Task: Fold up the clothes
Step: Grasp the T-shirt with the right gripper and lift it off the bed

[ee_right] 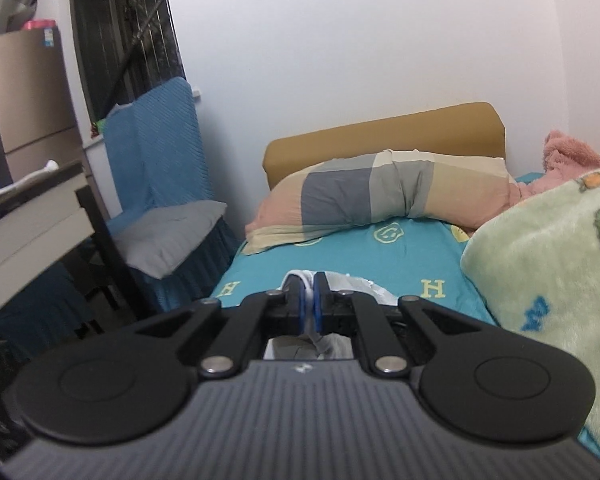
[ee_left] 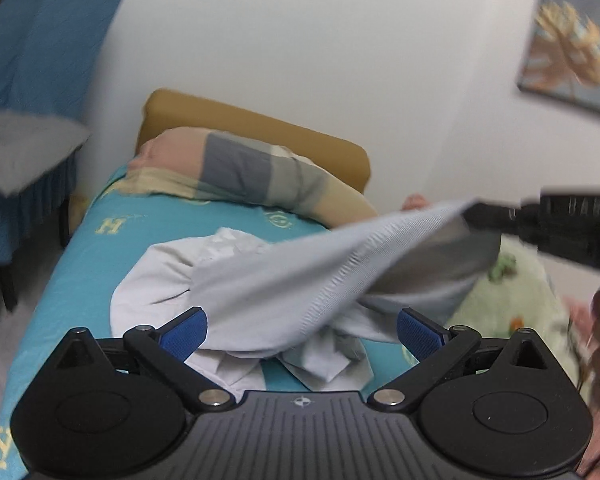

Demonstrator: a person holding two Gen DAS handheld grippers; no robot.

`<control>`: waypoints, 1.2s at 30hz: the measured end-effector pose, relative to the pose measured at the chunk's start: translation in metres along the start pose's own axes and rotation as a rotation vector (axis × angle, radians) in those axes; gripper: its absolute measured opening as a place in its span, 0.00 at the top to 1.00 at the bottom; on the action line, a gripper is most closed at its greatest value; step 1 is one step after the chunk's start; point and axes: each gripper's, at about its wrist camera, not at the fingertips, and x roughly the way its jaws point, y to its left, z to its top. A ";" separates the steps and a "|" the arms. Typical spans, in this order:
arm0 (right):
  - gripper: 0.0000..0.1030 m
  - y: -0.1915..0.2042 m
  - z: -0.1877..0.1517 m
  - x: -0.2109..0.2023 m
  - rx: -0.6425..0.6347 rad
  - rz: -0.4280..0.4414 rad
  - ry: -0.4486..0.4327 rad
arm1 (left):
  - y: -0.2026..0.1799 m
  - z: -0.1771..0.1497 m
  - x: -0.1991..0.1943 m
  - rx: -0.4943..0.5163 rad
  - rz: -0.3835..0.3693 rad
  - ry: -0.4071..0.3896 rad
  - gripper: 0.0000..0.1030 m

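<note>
A pale grey-white garment (ee_left: pixel 284 280) lies crumpled on the turquoise bed sheet (ee_left: pixel 100 248). My right gripper (ee_left: pixel 476 210) is shut on one edge of it and holds that edge lifted at the right of the left wrist view, so the cloth stretches up from the heap. In the right wrist view the right gripper (ee_right: pixel 307 300) has its blue pads pressed together on a strip of the garment (ee_right: pixel 324 344). My left gripper (ee_left: pixel 302 330) is open, its blue pads (ee_left: pixel 184 332) wide apart, low over the near part of the garment, holding nothing.
A patchwork pillow (ee_right: pixel 388 196) lies against a tan headboard (ee_right: pixel 380 128) at the far end of the bed. A green fleece blanket (ee_right: pixel 548 264) and a pink plush (ee_right: pixel 568 156) are at the right. A blue-covered chair (ee_right: pixel 160 152) and a desk (ee_right: pixel 28 216) stand left of the bed.
</note>
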 end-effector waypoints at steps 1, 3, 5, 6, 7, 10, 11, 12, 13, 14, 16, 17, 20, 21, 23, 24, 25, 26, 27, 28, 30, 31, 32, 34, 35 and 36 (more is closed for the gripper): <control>0.93 -0.002 -0.001 -0.005 0.018 0.013 -0.005 | -0.010 -0.001 0.005 0.031 0.009 -0.003 0.01; 0.93 -0.006 -0.004 -0.013 0.056 0.036 -0.012 | -0.030 -0.002 0.018 0.079 0.026 -0.011 0.01; 0.93 -0.011 -0.006 -0.021 0.095 0.059 -0.017 | -0.047 -0.001 0.034 0.102 0.045 -0.013 0.01; 0.93 -0.013 -0.008 -0.024 0.110 0.069 -0.019 | -0.054 0.000 0.042 0.107 0.057 -0.017 0.01; 0.93 -0.016 -0.009 -0.025 0.116 0.074 -0.020 | -0.061 0.002 0.050 0.108 0.071 -0.025 0.01; 0.93 -0.023 -0.014 -0.029 0.131 0.087 -0.023 | -0.080 0.004 0.063 0.128 0.125 -0.095 0.01; 0.93 -0.026 -0.015 -0.029 0.132 0.086 -0.024 | -0.084 0.006 0.066 0.125 0.148 -0.123 0.01; 0.93 -0.029 -0.016 -0.028 0.137 0.083 -0.025 | -0.086 0.008 0.071 0.112 0.174 -0.152 0.01; 0.93 -0.032 -0.017 -0.027 0.140 0.081 -0.026 | -0.086 0.010 0.073 0.093 0.188 -0.179 0.01; 0.93 -0.034 -0.018 -0.025 0.140 0.076 -0.027 | -0.085 0.011 0.074 0.070 0.193 -0.204 0.01; 0.93 -0.039 -0.020 -0.022 0.139 0.071 -0.029 | -0.077 0.012 0.076 0.043 0.221 -0.239 0.00; 0.93 -0.040 -0.021 -0.019 0.136 0.077 -0.029 | -0.071 0.013 0.081 0.032 0.244 -0.240 0.00; 0.93 -0.039 -0.021 -0.014 0.114 0.090 -0.040 | -0.052 0.015 0.098 -0.012 0.350 -0.224 0.00; 0.93 -0.037 -0.021 -0.014 0.100 0.088 -0.048 | -0.046 0.015 0.104 -0.030 0.397 -0.213 0.00; 0.93 -0.033 -0.021 -0.014 0.069 0.072 -0.068 | -0.035 0.019 0.114 -0.071 0.483 -0.190 0.00; 0.93 -0.031 -0.021 -0.015 0.055 0.062 -0.078 | -0.029 0.019 0.114 -0.089 0.521 -0.184 0.00; 0.93 -0.030 -0.022 -0.015 0.042 0.046 -0.089 | -0.024 0.020 0.111 -0.108 0.545 -0.182 0.00; 0.93 -0.029 -0.023 -0.015 0.032 0.031 -0.098 | -0.020 0.021 0.108 -0.129 0.549 -0.183 0.00; 0.93 -0.029 -0.023 -0.015 0.034 0.017 -0.104 | -0.018 0.022 0.101 -0.146 0.538 -0.188 0.00; 0.93 -0.031 -0.023 -0.014 0.044 0.001 -0.107 | -0.017 0.022 0.093 -0.156 0.523 -0.195 0.00; 0.93 -0.036 -0.023 -0.014 0.062 -0.029 -0.113 | -0.016 0.024 0.076 -0.170 0.492 -0.213 0.00; 0.93 -0.038 -0.023 -0.013 0.070 -0.044 -0.115 | -0.017 0.026 0.066 -0.164 0.473 -0.230 0.00; 0.93 -0.040 -0.024 -0.013 0.073 -0.062 -0.118 | -0.018 0.028 0.056 -0.159 0.454 -0.248 0.00; 0.93 -0.040 -0.025 -0.014 0.064 -0.087 -0.131 | -0.019 0.027 0.028 -0.137 0.413 -0.276 0.00; 0.93 -0.040 -0.025 -0.015 0.058 -0.097 -0.138 | -0.022 0.026 0.021 -0.128 0.403 -0.282 0.00; 0.93 -0.040 -0.026 -0.016 0.052 -0.107 -0.146 | -0.023 0.026 0.017 -0.119 0.408 -0.280 0.00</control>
